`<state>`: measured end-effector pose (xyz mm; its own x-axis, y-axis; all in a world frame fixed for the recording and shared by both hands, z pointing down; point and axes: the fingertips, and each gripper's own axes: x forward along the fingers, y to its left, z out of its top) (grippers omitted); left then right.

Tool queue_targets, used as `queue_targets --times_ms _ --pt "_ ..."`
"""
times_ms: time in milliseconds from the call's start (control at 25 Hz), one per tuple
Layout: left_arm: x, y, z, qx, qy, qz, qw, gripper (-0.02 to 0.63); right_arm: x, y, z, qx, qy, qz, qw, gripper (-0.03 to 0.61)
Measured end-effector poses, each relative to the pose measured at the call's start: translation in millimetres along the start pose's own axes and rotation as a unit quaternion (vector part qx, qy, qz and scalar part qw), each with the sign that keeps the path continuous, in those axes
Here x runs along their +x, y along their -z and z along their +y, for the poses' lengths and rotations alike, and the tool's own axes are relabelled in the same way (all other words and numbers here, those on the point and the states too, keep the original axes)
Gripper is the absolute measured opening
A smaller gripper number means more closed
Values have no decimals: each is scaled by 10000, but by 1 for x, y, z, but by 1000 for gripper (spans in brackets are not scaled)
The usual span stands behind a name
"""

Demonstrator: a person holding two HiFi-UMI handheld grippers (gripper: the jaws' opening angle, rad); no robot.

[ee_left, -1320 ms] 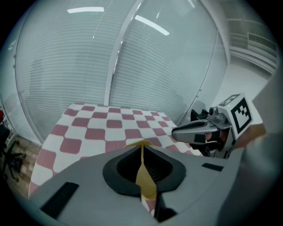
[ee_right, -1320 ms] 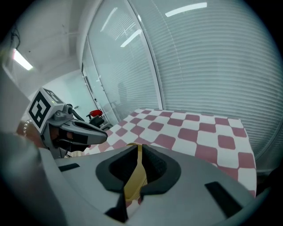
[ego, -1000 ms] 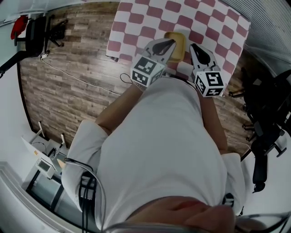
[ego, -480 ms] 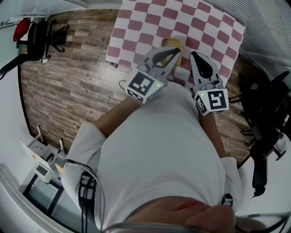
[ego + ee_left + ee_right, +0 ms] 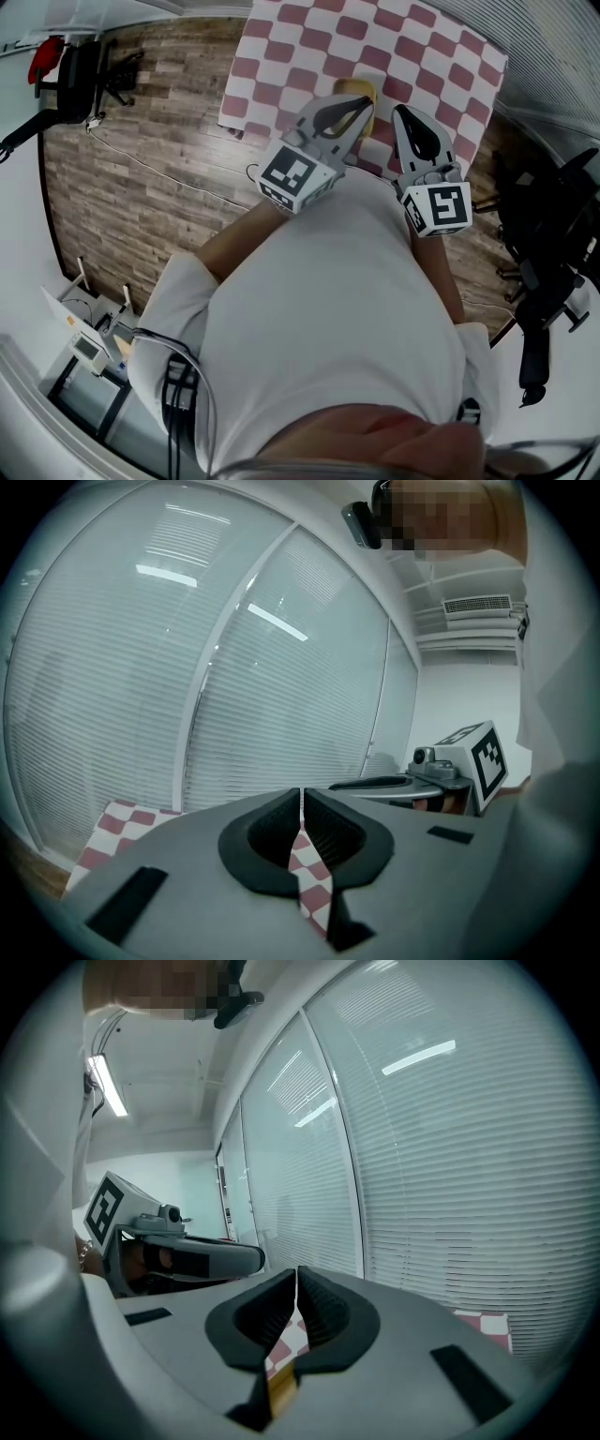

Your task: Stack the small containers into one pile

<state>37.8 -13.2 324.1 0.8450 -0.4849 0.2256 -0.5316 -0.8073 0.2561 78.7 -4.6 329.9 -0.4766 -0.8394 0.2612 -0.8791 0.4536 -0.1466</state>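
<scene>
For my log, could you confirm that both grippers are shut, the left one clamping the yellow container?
Not quite: the left gripper is shut on nothing, as the left gripper view shows; the yellow container sits on the checked cloth.

The cloth [image 5: 403, 42] is checked pink and white, the container [image 5: 367, 97] plain yellow, the floor [image 5: 141, 197] brown wood-plank

container [image 5: 366, 91] on tablecloth [image 5: 300, 47], floor [image 5: 159, 141] left
</scene>
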Motion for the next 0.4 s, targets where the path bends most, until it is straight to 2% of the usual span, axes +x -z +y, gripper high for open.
queue_targets --times_ms 400 --pt "3 0 3 -29 7 3 10000 38 4 -2 -3 -8 3 12 10000 35"
